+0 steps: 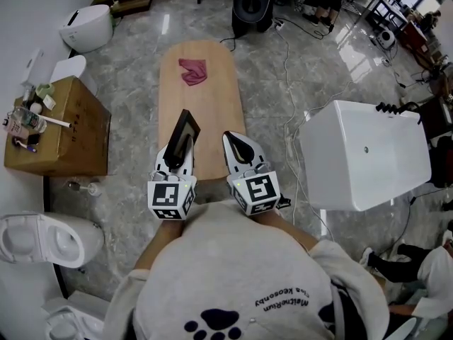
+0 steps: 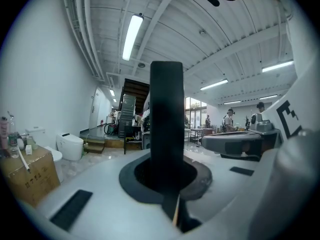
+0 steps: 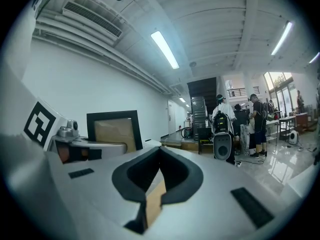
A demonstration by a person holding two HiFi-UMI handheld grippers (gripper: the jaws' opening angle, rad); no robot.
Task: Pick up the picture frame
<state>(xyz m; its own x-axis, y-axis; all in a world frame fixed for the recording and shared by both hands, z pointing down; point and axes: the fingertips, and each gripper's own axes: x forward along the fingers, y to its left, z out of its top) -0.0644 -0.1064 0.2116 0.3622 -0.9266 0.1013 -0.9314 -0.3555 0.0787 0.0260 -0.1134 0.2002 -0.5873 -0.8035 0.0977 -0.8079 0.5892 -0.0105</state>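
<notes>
A short line of dark lettering (image 1: 283,299) is running across the back of the person's grey shirt (image 1: 233,261), near a dark paw print (image 1: 219,322). It is standing upside down in the head view and is showing too small to be read with certainty. The marker cube (image 1: 170,198) of the left gripper (image 1: 182,146) and the marker cube (image 1: 256,192) of the right gripper (image 1: 228,137) are showing only black-and-white square codes, and the cardboard box (image 2: 27,176) is carrying some dark print on its side that is appearing too blurred to read in the left gripper view.
</notes>
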